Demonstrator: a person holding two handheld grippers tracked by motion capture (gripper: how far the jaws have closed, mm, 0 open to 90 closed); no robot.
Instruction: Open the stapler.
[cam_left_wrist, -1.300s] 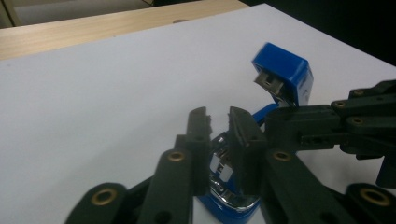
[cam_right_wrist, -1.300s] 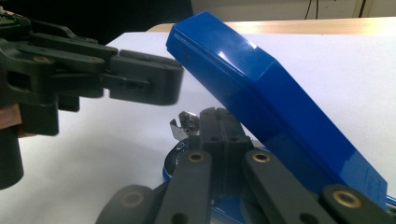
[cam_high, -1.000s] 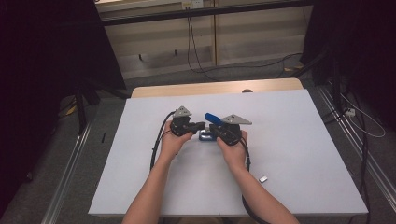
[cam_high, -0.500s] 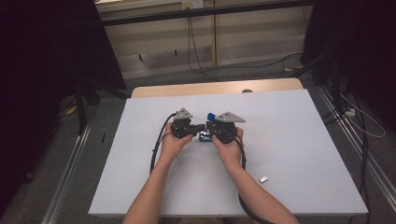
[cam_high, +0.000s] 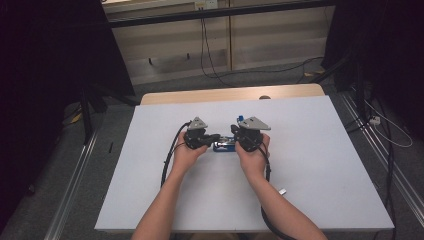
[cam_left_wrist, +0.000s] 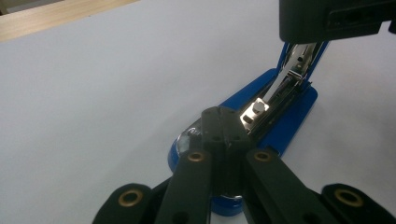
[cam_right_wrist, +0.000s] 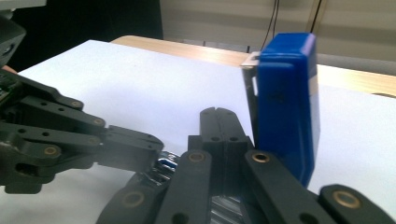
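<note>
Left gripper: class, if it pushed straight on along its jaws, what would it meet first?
The left gripper already sits on the blue stapler, so it would press into its open metal track; beyond that stands the right gripper. Depth is uncertain.

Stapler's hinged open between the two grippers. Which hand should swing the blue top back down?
Probably right. The raised blue top stands directly beside the right gripper, while the left gripper, jaws together, presses down at the front of the stapler's blue base, so it is better placed to steady it.
</note>
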